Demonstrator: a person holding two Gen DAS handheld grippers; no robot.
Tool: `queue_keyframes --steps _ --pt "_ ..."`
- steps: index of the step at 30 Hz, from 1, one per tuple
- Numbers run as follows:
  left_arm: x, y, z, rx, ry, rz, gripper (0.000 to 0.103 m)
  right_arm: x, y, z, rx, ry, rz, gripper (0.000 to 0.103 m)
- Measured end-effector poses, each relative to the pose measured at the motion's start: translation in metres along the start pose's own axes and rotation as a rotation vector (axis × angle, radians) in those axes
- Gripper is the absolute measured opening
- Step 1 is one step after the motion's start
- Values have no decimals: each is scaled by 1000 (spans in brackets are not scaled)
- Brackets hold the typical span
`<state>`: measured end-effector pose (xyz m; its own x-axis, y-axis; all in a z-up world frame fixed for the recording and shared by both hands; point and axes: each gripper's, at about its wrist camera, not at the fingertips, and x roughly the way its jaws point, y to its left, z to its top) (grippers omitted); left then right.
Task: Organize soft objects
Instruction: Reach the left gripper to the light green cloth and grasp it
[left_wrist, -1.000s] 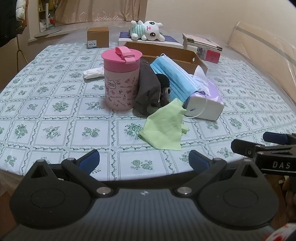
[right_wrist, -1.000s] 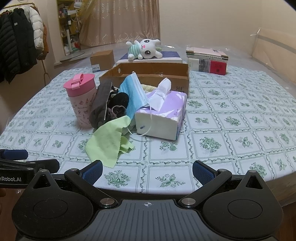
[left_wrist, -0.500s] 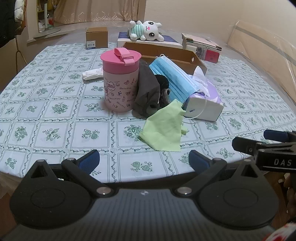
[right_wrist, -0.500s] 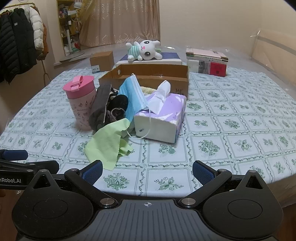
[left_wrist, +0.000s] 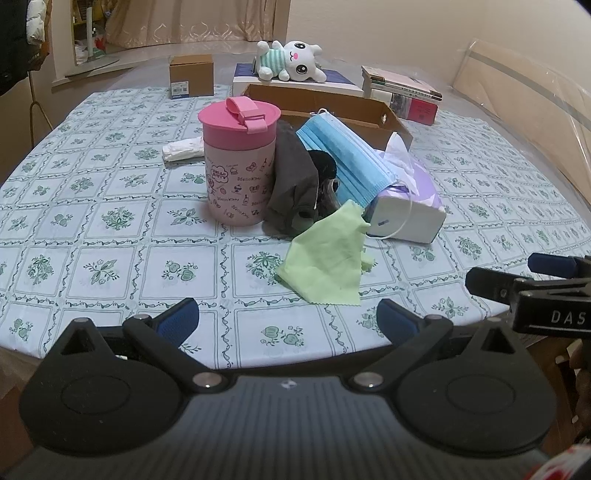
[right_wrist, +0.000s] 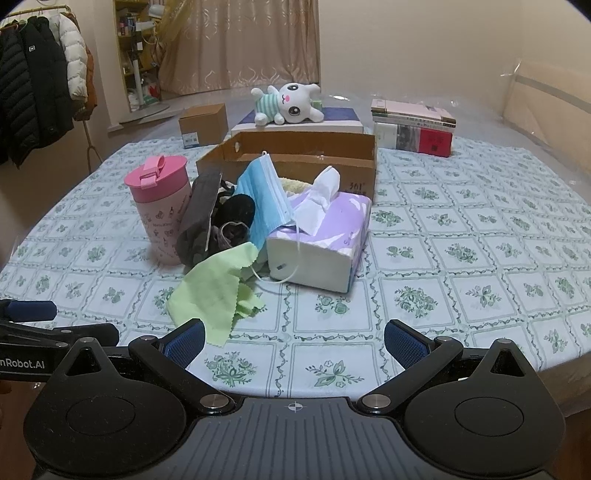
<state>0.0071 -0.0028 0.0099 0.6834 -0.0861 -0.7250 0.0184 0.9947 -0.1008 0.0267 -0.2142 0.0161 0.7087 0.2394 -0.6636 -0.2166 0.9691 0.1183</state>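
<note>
Both my grippers hang at the near edge of the table (left_wrist: 55, 206), jaws spread wide, nothing between them. My left gripper (left_wrist: 287, 317) points at the green cloth (left_wrist: 327, 258); my right gripper (right_wrist: 294, 338) is just beside it, its blue pads over the tablecloth.

Count from the tissue box (right_wrist: 325, 240), my landmark. One tissue box, one white tissue standing out of its top. One blue face mask (right_wrist: 267, 199) leans against its left side, an ear loop hanging down the white front face. Left of the mask, a dark heap (right_wrist: 218, 221) of soft things, grey and black; I cannot tell how many pieces. One green cloth spills from that heap toward me, flat on the table in front of the box's left corner. One pink cup (right_wrist: 160, 210) with its lid on stands upright left of the heap, touching it.

Behind the tissue box, one open cardboard tray (right_wrist: 295, 151); something yellowish shows over the mask there. Farther back, one plush rabbit (right_wrist: 288, 103) lies on a flat white box. One small carton (right_wrist: 203, 123) to its left, one stack of books (right_wrist: 413, 129) to its right. From the left view, one white crumpled bit (left_wrist: 183, 149) lies behind the cup.
</note>
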Motion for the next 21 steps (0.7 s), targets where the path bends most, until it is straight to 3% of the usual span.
queue_keyframes --steps 14,21 --pt "37 10 9 23 7 -39 97 30 -9 1 24 4 25 102" --pt "72 0 17 100 -9 -83 91 55 -19 5 28 6 23 102"
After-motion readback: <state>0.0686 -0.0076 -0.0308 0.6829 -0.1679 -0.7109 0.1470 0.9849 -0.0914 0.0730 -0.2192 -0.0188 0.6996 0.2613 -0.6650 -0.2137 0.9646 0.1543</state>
